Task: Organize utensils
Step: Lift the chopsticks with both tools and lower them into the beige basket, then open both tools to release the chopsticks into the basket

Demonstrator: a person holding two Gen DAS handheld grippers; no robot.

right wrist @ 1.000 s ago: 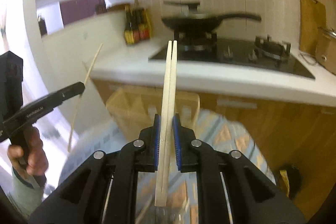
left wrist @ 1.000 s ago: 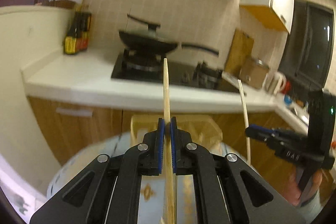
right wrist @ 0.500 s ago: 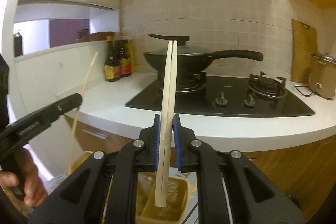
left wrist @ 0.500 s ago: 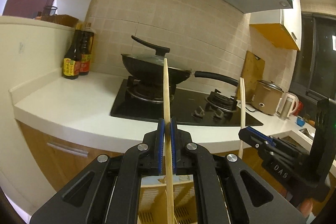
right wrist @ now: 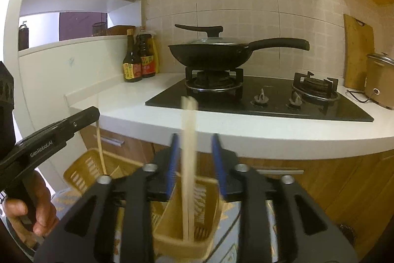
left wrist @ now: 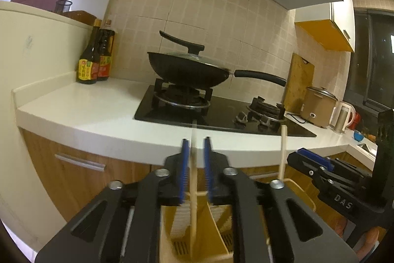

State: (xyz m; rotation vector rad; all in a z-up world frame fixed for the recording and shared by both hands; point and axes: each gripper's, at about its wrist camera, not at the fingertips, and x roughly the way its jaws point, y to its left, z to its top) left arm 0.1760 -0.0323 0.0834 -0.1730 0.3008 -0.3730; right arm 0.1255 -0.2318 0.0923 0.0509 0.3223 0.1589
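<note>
In the left wrist view my left gripper (left wrist: 196,147) is open. A single wooden chopstick (left wrist: 194,189) stands loose between its blue pads, its lower end inside a yellow slotted utensil holder (left wrist: 299,191) below. In the right wrist view my right gripper (right wrist: 193,144) is open. A pair of wooden chopsticks (right wrist: 188,164) stands blurred between its pads, with the lower ends in the utensil holder (right wrist: 76,174). Each gripper shows in the other's view: the right gripper (left wrist: 327,174) at right, the left gripper (right wrist: 49,139) at left with its chopstick (right wrist: 99,144).
A white counter (left wrist: 86,112) runs across ahead, with a black gas hob (left wrist: 221,112), a lidded wok (left wrist: 189,68) and sauce bottles (left wrist: 94,58). Wooden cabinet fronts (left wrist: 81,179) stand below it. A cutting board (left wrist: 299,80), rice cooker (left wrist: 320,107) and kettle (left wrist: 344,115) are at the right.
Both grippers have opened and let go of their chopsticks. The chopsticks have dropped lower, into the yellow holder. Both cameras have tilted slightly down.
</note>
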